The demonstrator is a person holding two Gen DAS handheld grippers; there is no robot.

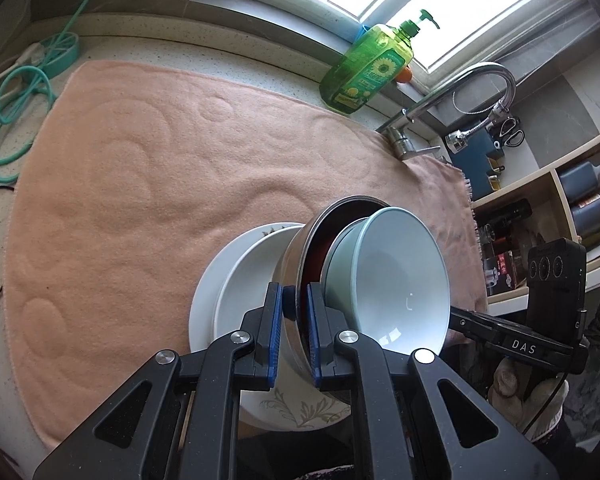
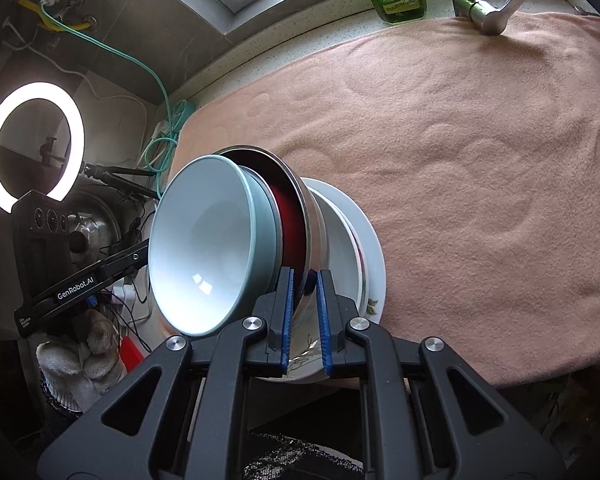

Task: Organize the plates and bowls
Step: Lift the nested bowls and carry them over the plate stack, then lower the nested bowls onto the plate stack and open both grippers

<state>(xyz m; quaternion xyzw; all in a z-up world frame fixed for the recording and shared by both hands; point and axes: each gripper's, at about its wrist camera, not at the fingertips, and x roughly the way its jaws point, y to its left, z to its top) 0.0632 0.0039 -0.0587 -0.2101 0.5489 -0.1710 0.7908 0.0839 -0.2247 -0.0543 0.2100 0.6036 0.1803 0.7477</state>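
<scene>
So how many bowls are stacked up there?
2 for sure: the pale blue bowl on top, nested in the steel bowl with the red inside. Under them sit white dishes; more could be hidden in the stack.

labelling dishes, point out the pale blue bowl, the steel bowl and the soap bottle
pale blue bowl point(image 1: 392, 276), left wrist view, inner wall
steel bowl point(image 2: 315, 216), right wrist view, outer side
soap bottle point(image 1: 364, 68), left wrist view, label

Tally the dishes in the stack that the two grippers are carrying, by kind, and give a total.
White plates: 2 — the large plain white plate and the leaf-patterned plate lying in it.
Steel bowls: 1 — the steel bowl with a red inside, whose rim both grippers clamp.
Pale blue-grey bowls: 1 — the pale blue-grey bowl nested in the steel one.
Total: 4
</scene>
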